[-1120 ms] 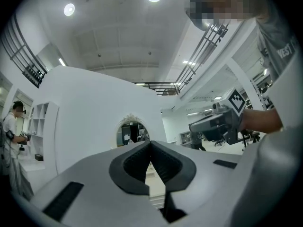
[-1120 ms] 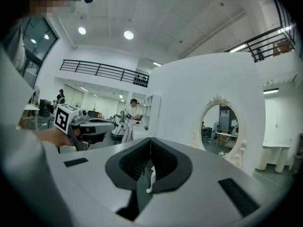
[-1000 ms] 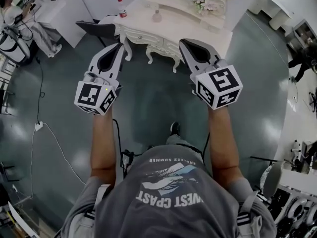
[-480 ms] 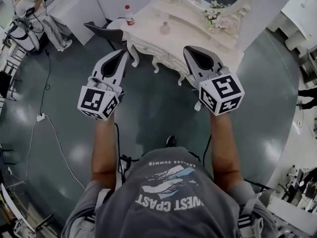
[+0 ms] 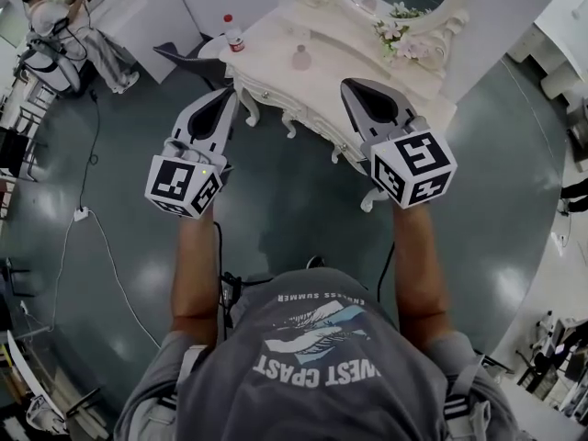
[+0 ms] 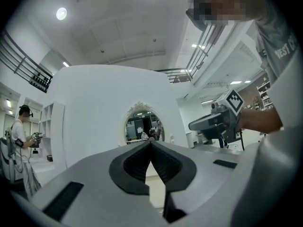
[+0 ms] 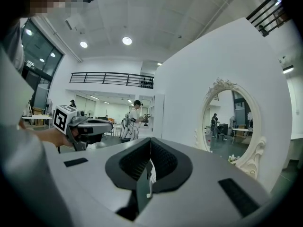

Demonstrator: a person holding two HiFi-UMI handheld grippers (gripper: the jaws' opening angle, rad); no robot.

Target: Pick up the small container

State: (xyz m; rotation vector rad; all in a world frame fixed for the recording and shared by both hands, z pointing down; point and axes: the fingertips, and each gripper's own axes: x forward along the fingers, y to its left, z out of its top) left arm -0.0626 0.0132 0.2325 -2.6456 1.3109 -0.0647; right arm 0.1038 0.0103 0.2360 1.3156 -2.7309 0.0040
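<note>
Left gripper (image 5: 220, 99), right gripper (image 5: 354, 88) both closed, empty. Small container (image 5: 300, 58) at twelve o'clock on dresser (image 5: 322, 79): likely light, glassy, slippery; pinch its belly.

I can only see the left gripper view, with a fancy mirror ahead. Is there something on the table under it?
Observer: Yes, the head view shows a small container on the white dressing table.
Operator: Anything else up there?
Observer: A bottle with a red cap, at the table's left end.
Operator: Is the other one holding something?
Observer: No, the right gripper is shut and empty in its own view.
</note>
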